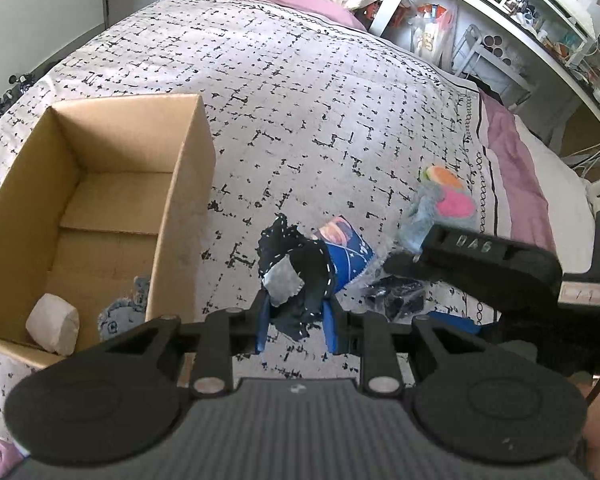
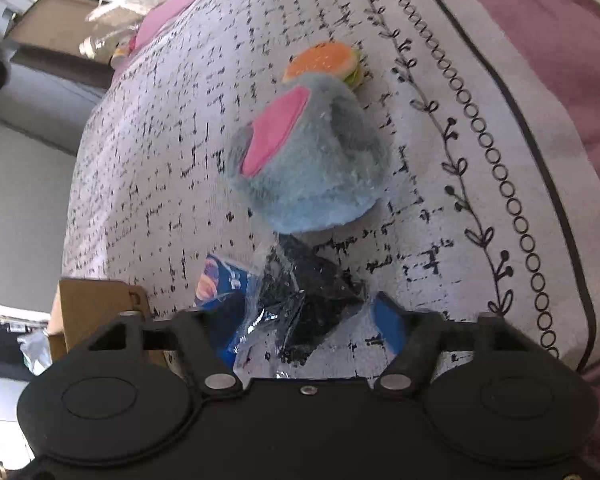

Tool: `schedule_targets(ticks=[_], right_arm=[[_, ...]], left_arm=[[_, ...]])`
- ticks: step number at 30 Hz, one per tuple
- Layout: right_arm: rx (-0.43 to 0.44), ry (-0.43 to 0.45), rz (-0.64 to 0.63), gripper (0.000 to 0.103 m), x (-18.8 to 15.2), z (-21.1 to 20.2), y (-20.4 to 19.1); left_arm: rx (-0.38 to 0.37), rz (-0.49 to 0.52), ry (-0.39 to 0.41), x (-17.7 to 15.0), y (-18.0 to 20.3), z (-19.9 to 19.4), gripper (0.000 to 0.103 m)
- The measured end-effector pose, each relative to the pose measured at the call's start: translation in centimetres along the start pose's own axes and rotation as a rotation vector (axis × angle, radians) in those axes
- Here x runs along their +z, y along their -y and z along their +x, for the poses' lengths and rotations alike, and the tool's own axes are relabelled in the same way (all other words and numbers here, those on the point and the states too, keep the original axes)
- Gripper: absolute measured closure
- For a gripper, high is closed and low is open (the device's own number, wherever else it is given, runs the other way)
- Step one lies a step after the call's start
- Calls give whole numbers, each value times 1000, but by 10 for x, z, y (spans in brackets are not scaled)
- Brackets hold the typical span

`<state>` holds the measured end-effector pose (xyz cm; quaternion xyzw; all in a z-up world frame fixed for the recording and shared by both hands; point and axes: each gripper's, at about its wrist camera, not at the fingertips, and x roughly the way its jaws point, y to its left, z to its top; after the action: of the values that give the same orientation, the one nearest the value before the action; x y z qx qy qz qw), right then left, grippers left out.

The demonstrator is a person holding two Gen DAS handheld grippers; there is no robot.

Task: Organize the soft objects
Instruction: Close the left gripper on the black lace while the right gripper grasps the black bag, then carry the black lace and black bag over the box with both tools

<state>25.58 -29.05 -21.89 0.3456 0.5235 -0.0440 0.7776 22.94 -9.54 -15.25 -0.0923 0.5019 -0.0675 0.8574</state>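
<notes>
The left gripper [image 1: 296, 320] is squeezing a black cloth [image 1: 300, 276] above the bed [image 1: 300, 100]. The right gripper [image 2: 308, 328] is gaping around a shiny black packet [image 2: 312, 280], maybe not touching. Carry the cloth slowly over the box [image 1: 184, 184].

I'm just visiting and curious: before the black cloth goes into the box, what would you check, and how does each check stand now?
1. Left gripper shut on the black cloth: ok.
2. Box open on top, room inside: ok.
3. Cloth clear of the blue item beside it: cannot tell, they overlap in view.
4. Right gripper out of the left's way: ok, it is off to the right.
5. Right gripper's jaws apart around the clear bag: ok; grip not made.
6. Plush and burger toy left on the bed: ok.
</notes>
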Motion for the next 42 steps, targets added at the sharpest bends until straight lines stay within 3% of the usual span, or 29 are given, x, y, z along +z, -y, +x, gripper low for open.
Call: schedule_targets(ticks=[4,11,13,31,42], right_arm=[[-6,28,-31,59,-2,-5,-1],[39,61,-42,63,-8,-23,1],[50,71,-53,72,-10,-31,0],[199,125,-156,73,-33,-72,-23],[243,154,-261,73,-46,-83,-51]], left_arm=[[4,2,-6,3,-1,5,77],[-1,16,7,7,4,-2,77],[-2,18,13,8,5,-6,77],[18,36,79,15,0,-54,77],[27,7,120,23,-31,-80,77]])
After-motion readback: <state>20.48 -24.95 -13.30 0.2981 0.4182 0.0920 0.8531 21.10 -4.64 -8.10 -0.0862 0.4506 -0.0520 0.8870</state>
